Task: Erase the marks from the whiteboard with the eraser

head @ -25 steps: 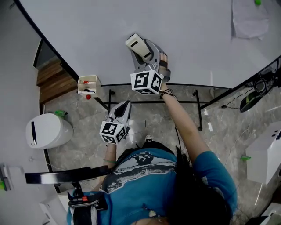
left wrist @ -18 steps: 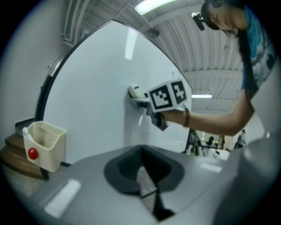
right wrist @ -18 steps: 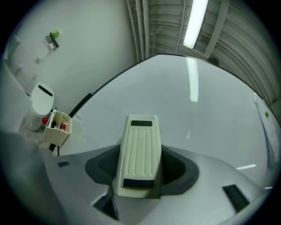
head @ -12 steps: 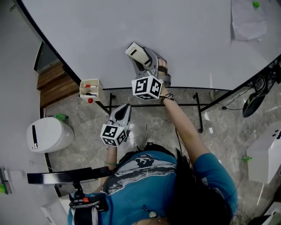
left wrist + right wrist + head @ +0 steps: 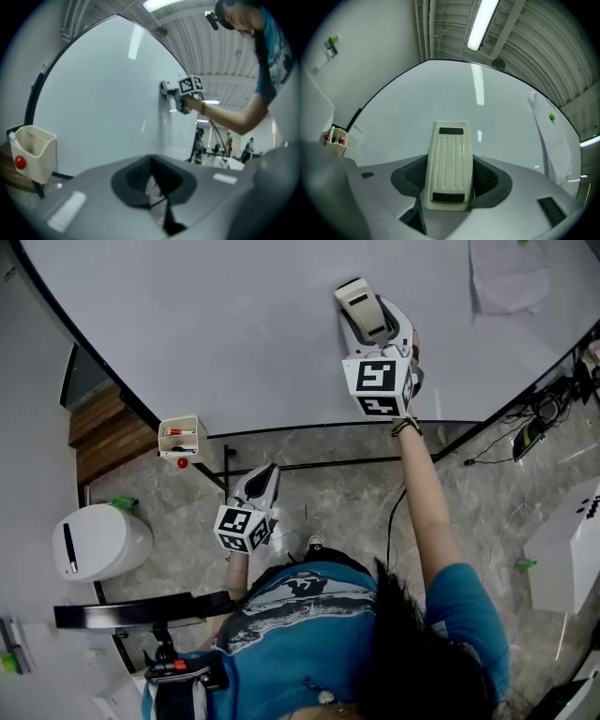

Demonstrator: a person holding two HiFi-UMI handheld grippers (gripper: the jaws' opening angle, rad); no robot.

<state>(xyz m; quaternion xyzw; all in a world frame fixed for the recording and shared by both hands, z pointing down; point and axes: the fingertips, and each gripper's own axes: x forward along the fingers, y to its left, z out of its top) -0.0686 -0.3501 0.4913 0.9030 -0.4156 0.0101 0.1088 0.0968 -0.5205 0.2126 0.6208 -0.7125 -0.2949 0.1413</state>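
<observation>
Nearest the person, the left gripper (image 5: 265, 474) is hanging low in front of the body, over the stone floor (image 5: 328, 493) and well apart from the board. Its jaws are resting pressed together.

Further out, the right arm is reaching up and forward. The right gripper (image 5: 370, 322) is pinching the eraser (image 5: 449, 159), a cream ribbed block, by its long sides. The block is sticking out lengthwise beyond the jaws. The eraser is lying against the whiteboard (image 5: 216, 324), in the right of centre of the board as the head view shows it.

At the board's lower left edge a small cream holder (image 5: 180, 437) is hanging, carrying red-capped items. On the floor to the left a white bin (image 5: 98, 542) is standing.

Farthest, a sheet of paper (image 5: 511, 277) is sitting flat on the board's upper right area.
</observation>
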